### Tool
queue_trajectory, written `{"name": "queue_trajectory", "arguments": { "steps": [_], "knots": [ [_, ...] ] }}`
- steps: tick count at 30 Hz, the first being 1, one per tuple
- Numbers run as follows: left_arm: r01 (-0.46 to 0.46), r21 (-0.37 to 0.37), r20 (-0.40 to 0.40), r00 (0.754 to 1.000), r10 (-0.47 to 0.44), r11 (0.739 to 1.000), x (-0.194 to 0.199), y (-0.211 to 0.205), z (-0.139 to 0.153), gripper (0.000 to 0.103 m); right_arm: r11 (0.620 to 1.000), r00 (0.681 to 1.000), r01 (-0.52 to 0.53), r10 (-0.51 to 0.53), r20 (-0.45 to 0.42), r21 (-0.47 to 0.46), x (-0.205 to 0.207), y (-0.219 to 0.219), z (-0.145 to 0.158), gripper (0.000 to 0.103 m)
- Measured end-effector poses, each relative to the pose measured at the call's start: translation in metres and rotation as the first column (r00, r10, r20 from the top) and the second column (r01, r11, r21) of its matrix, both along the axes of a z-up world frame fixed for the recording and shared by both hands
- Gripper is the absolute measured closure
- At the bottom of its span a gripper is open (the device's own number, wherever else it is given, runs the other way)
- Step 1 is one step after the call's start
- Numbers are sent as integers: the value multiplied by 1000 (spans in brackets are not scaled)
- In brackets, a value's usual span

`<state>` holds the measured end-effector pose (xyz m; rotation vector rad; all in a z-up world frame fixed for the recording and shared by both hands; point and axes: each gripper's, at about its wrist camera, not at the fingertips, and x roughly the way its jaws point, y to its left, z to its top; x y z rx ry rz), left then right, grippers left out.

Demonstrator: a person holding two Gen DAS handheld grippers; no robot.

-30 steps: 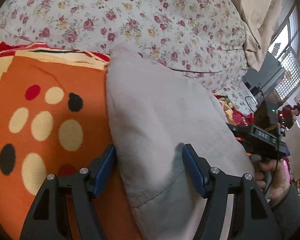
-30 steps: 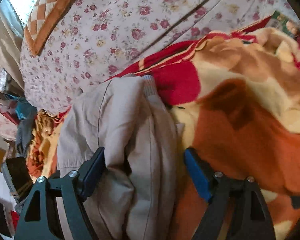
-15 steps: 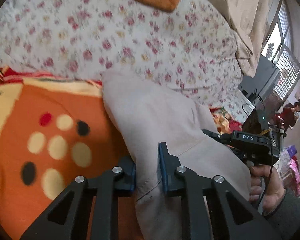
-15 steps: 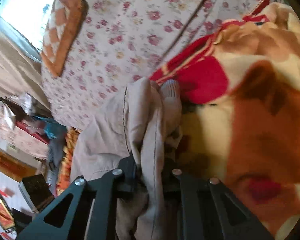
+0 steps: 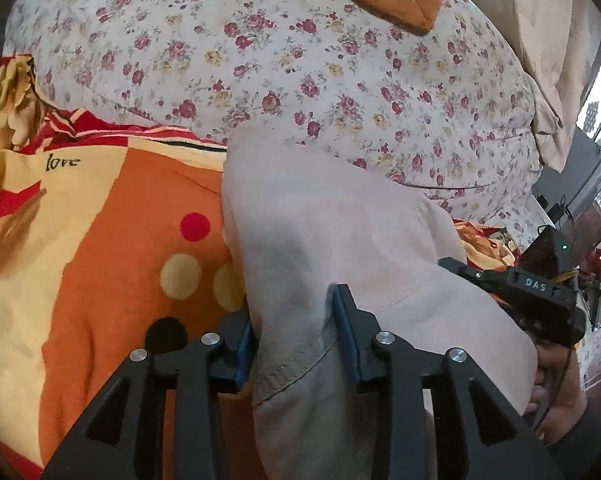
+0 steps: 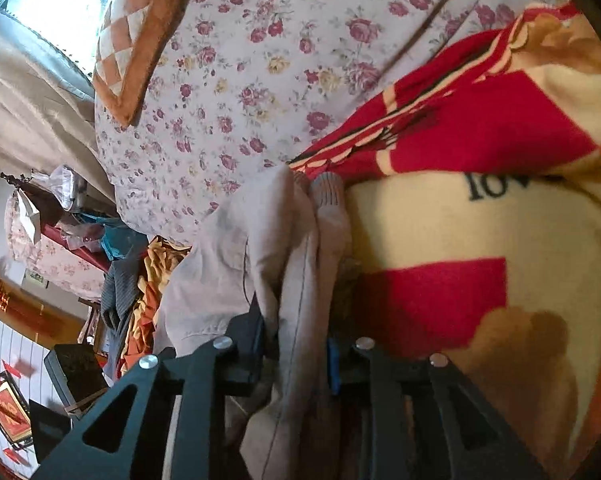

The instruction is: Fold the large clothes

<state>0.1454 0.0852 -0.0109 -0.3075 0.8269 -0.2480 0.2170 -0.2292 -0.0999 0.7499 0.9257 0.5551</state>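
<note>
While the floral duvet [image 5: 320, 72] walls off the far side, open orange blanket [image 5: 112, 280] spreads to the left, printed "love" [image 5: 62, 162]. Along the blanket's inner edge lies the beige garment [image 5: 328, 240], bunched. Left gripper [image 5: 294, 334] pinches its hemmed edge between narrowed fingers; right gripper [image 6: 296, 354], marked "DAS", clamps a gathered fold near the ribbed cuff [image 6: 327, 192]

Garment [image 5: 340, 240]: plain pale grey-beige. Blanket [image 5: 100, 260]: orange and cream with red blocks, red, cream and black dots, black lettering. Quilt [image 5: 300, 60]: white, small maroon and yellow roses. Cushion [image 6: 140, 32]: orange border, cream-and-orange diamonds. Gripper pads [image 5: 346, 332]: blue.
</note>
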Motion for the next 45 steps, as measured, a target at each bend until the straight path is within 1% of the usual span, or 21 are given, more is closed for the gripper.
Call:
{"name": "queue_trajectory", "arguments": {
  "steps": [3, 4, 6, 7, 9, 11, 12, 16, 18, 20, 21, 22, 23, 24, 27, 32, 34, 37, 40, 42, 45],
  "knots": [
    [-34, -35, -9, 999, 34, 999, -5, 10, 4, 73, 1000, 1000, 20, -20, 3, -8, -9, -5, 11, 77],
    [-55, -36, 2, 998, 55, 998, -9, 15, 10, 73, 999, 999, 31, -31, 8, -22, -13, -6, 17, 76],
    [-77, -18, 46, 996, 77, 997, -20, 19, 22, 73, 995, 998, 57, -56, 18, -86, -26, -9, 32, 75],
    [-81, 5, 94, 992, 80, 997, -29, 19, 32, 73, 987, 997, 72, -67, 37, -144, -35, -9, 44, 75],
    [-90, 47, 152, 985, 82, 995, -42, 17, 43, 73, 953, 992, 103, -79, 94, -285, -57, -3, 71, 75],
    [-84, 50, 191, 979, 73, 995, -57, 13, 51, 73, 914, 988, 118, -68, 140, -389, -73, 7, 91, 76],
    [-76, 46, 198, 978, 65, 996, -63, 11, 52, 73, 889, 982, 131, -55, 181, -438, -85, 15, 104, 76],
    [-10, 65, 217, 976, -5, 998, -83, -7, 50, 73, 855, 955, 144, 12, 297, -498, -119, 48, 131, 76],
    [11, 79, 178, 984, -25, 997, -86, -14, 42, 73, 829, 935, 150, 59, 349, -539, -136, 64, 129, 76],
    [35, 86, 78, 996, -42, 996, -84, -23, 21, 73, 809, 933, 119, 108, 344, -576, -142, 79, 118, 76],
    [42, 118, 18, 999, -44, 992, -80, -28, 9, 73, 800, 945, 65, 142, 293, -597, -140, 87, 104, 76],
    [41, 149, -13, 999, -40, 988, -77, -33, 1, 73, 789, 955, 14, 171, 241, -614, -136, 91, 90, 77],
    [42, 161, -18, 999, -39, 986, -76, -35, -3, 72, 767, 964, -30, 192, 185, -640, -132, 94, 76, 83],
    [42, 157, -17, 999, -40, 987, -74, -36, -4, 71, 750, 971, -53, 192, 140, -659, -126, 91, 59, 84],
    [30, 142, -14, 999, -29, 989, -73, -35, -4, 71, 789, 975, -40, 164, 147, -614, -122, 81, 57, 84],
    [35, 140, -5, 999, -34, 990, -74, -35, -5, 68, 795, 973, -38, 167, 157, -606, -124, 79, 59, 80],
    [33, 138, -5, 999, -32, 990, -74, -35, -6, 67, 810, 975, -44, 162, 151, -584, -125, 78, 58, 76],
    [32, 140, -5, 999, -31, 990, -74, -37, -6, 65, 831, 977, -55, 159, 143, -553, -126, 80, 56, 68],
    [30, 135, -8, 1000, -29, 990, -74, -37, -6, 63, 823, 972, -51, 170, 161, -565, -129, 86, 57, 62],
    [29, 132, -10, 1000, -28, 991, -74, -38, -6, 63, 825, 967, -43, 175, 183, -563, -133, 88, 59, 50],
    [27, 128, -13, 1000, -26, 991, -74, -39, -6, 60, 830, 962, -23, 171, 215, -557, -138, 93, 61, 42]
  ]
}}
